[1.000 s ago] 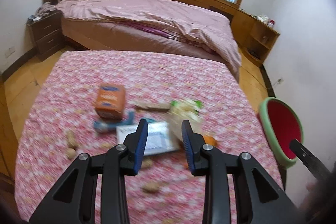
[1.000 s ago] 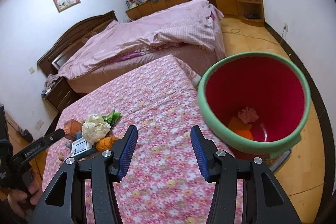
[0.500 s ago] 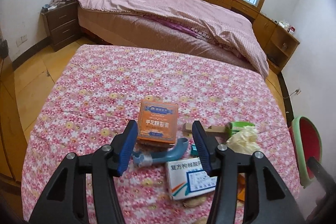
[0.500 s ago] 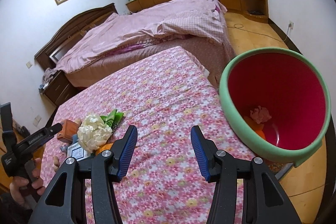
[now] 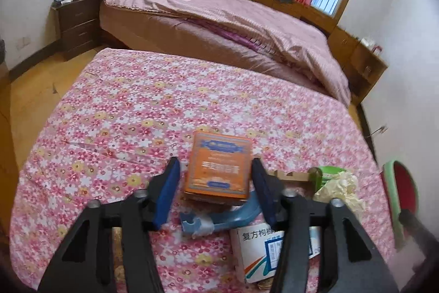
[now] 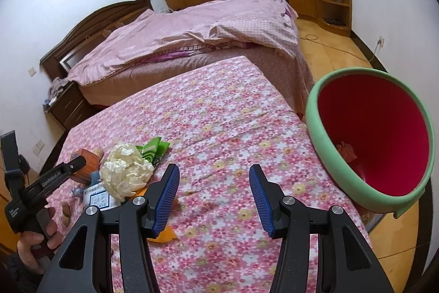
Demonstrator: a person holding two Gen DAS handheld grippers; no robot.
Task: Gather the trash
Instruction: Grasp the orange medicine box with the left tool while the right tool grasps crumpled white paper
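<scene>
An orange box (image 5: 221, 155) lies on the floral tablecloth (image 5: 131, 128), and it sits between the fingers of my left gripper (image 5: 215, 166). The jaws are closing, with a gap still showing at the left pad (image 5: 167, 188). Under the box lie a blue plastic piece (image 5: 227, 218) and a white medicine box (image 5: 255, 246). Crumpled cream paper (image 6: 123, 172) and a green wrapper (image 6: 153, 148) lie to the right of them. My right gripper (image 6: 214, 183) hangs open over bare cloth, holding nothing. The green-rimmed red bin (image 6: 329, 139) stands at the table's right edge, with scraps inside.
An orange peel (image 6: 162, 235) lies by my right gripper's left finger, and peanut shells (image 6: 65, 209) lie near the hand (image 6: 35, 240) holding the left gripper. A bed with a pink quilt (image 5: 219, 10) stands beyond the table, with a nightstand (image 5: 76, 24) to its left.
My left gripper dropped down and closed in on the orange box, its jaws wider than a second ago. The right gripper drifted left, so the bin slid right in its view.
</scene>
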